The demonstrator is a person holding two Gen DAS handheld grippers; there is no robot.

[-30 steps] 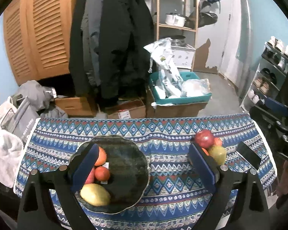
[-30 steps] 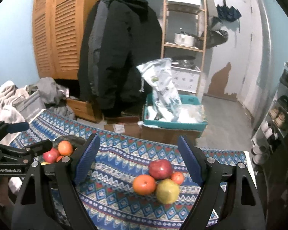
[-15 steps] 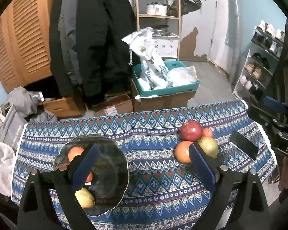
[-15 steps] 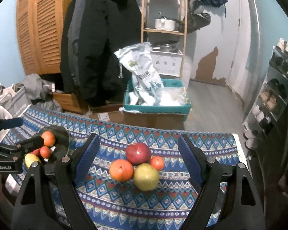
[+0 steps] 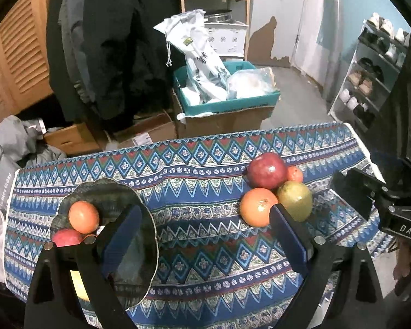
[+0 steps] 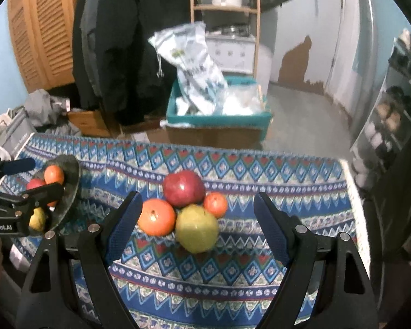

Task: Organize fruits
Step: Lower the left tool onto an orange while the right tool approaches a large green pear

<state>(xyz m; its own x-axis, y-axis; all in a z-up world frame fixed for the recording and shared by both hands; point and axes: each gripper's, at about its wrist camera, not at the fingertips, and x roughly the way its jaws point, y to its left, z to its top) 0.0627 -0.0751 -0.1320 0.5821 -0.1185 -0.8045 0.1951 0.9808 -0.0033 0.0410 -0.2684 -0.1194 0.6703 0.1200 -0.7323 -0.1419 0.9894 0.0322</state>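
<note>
My right tool (image 6: 194,224) had its jaws apart with nothing between them, held above the loose fruit pile and tilted down at it. My left tool (image 5: 202,235) was apart and empty too, over the counter (image 5: 205,246) between the dark plate (image 5: 139,282) and the pile. Nearest in the right wrist view sat the yellow-green pear (image 6: 196,228), touching the big orange (image 6: 156,217) on its left and the small tangerine (image 6: 216,204) just behind on its right; the red apple (image 6: 184,188) sat behind, touching the rest. All four lay on the patterned cloth, well apart from the plate at the counter's left end. The plate already held an orange (image 5: 83,217), a red fruit (image 5: 66,238) and a yellow one, mostly hidden behind my tool. Handling guess: all of them round, firm and smooth-skinned, so they'd likely roll or slip if pinched off centre; the pear looked softest and could bruise. I'd take the pear or the orange first, jaws across the widest part from above, since both sat clear at the front; pulling one out could set the others rolling. Further back: a teal box (image 5: 227,104) with bags, dark coats (image 5: 117,41), a shelf.
</note>
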